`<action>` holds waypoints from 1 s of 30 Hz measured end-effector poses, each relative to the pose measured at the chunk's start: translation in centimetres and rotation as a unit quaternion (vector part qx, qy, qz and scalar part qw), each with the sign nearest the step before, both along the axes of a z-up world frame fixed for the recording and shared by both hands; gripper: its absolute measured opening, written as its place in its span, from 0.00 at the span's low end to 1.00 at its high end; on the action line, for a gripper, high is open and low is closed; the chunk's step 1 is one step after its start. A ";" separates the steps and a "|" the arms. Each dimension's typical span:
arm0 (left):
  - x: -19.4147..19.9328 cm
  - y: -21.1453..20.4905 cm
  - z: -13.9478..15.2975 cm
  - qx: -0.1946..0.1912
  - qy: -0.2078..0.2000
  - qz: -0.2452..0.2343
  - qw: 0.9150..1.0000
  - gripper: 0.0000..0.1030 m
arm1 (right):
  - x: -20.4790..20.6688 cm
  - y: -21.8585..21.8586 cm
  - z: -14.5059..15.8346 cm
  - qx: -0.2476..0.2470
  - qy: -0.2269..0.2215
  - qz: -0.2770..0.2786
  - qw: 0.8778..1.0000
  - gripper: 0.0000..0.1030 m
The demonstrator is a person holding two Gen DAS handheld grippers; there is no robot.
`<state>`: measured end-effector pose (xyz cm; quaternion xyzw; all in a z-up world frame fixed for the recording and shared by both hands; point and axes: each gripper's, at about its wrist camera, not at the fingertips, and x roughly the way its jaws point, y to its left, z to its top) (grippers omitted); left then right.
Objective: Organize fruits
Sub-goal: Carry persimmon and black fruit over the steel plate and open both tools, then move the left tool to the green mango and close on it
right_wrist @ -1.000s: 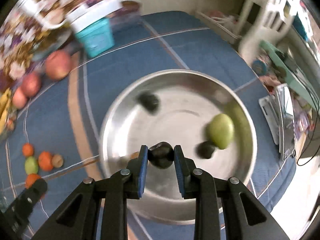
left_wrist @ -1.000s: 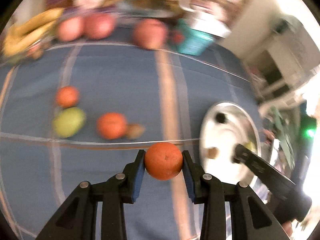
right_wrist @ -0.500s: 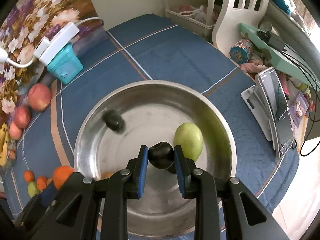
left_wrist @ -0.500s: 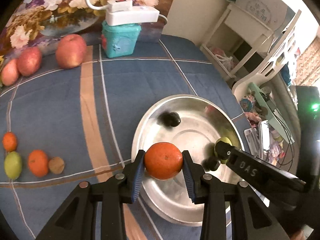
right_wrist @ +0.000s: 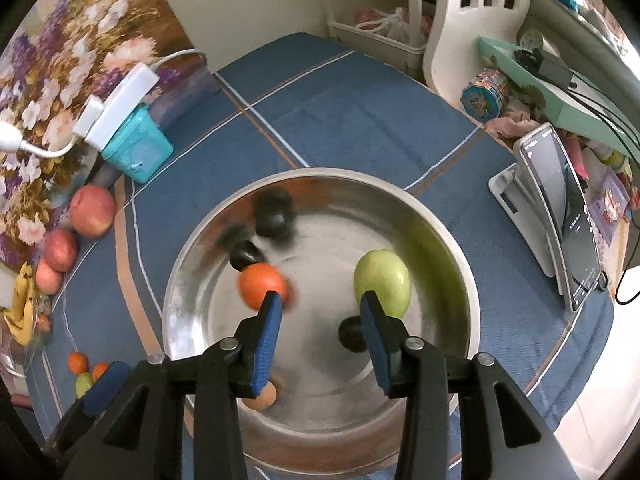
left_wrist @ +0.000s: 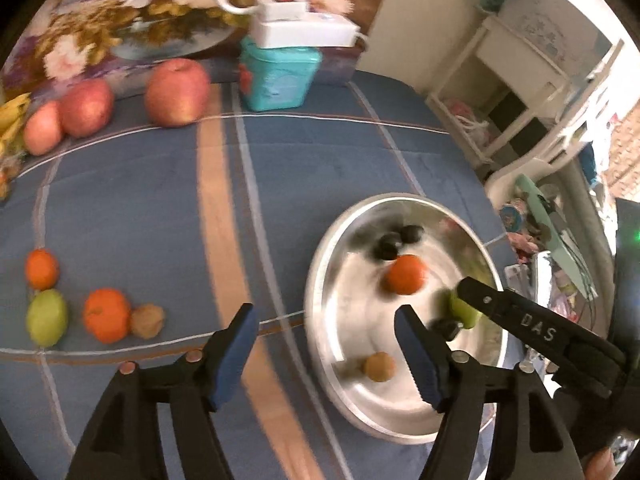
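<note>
Two hand-held grippers: left hand-held gripper (left_wrist: 324,322) and right hand-held gripper (right_wrist: 320,314), both angled down over the steel bowl (right_wrist: 452,240)
Left hand-held gripper: jaws have just been opening and stand wide apart; nothing between the blue pads; it hangs over the bowl's left rim and the blue cloth beside it
Right hand-held gripper: jaws have just been opening; parted, with bare bowl floor between the pads; no fruit pressed by them; its black finger also shows at the right of the left wrist view
Bowl: sits on the blue checked tabletop (right_wrist: 360,120) towards its right edge
Orange (right_wrist: 262,285): loose in the bowl, blurred, left of centre; just beside a dark fruit (right_wrist: 246,256)
Other dark fruits: one blurred (right_wrist: 274,216) near the bowl's far-left wall; one (right_wrist: 350,334) partly hidden behind the right pad
Green fruit (right_wrist: 382,282): in the bowl's right half, just beyond the right pad
Brown round fruit (left_wrist: 378,366): on the bowl floor near its near rim
Fruit outside the bowl: two oranges (left_wrist: 106,314) (left_wrist: 42,268), a green fruit (left_wrist: 46,316) and a small brown one (left_wrist: 147,320), clustered near the tabletop's left edge; well apart from the bowl
Far edge: three red apples (left_wrist: 176,92) in a row, bananas (left_wrist: 12,120) at the far-left corner, a teal box (left_wrist: 276,76) with a white power strip (left_wrist: 300,32) on top
</note>
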<state>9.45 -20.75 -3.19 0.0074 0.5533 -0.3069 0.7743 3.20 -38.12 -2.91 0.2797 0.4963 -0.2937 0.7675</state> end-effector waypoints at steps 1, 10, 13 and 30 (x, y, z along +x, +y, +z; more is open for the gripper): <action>0.1 0.5 0.0 0.007 0.002 0.008 1.000 0.74 | 0.0 0.3 0.0 -0.002 0.000 0.006 1.000 0.41; 1.7 8.2 0.2 0.129 -0.030 0.124 0.983 1.00 | 1.3 4.8 0.0 -0.018 0.003 0.086 0.996 0.41; 2.1 11.2 0.5 0.149 -0.040 0.153 0.976 1.00 | 1.9 6.5 -0.4 0.002 0.000 0.106 0.994 0.41; 4.7 24.7 2.5 0.127 -0.030 0.284 0.950 1.00 | 6.8 18.0 0.7 -0.030 0.015 0.221 0.975 0.91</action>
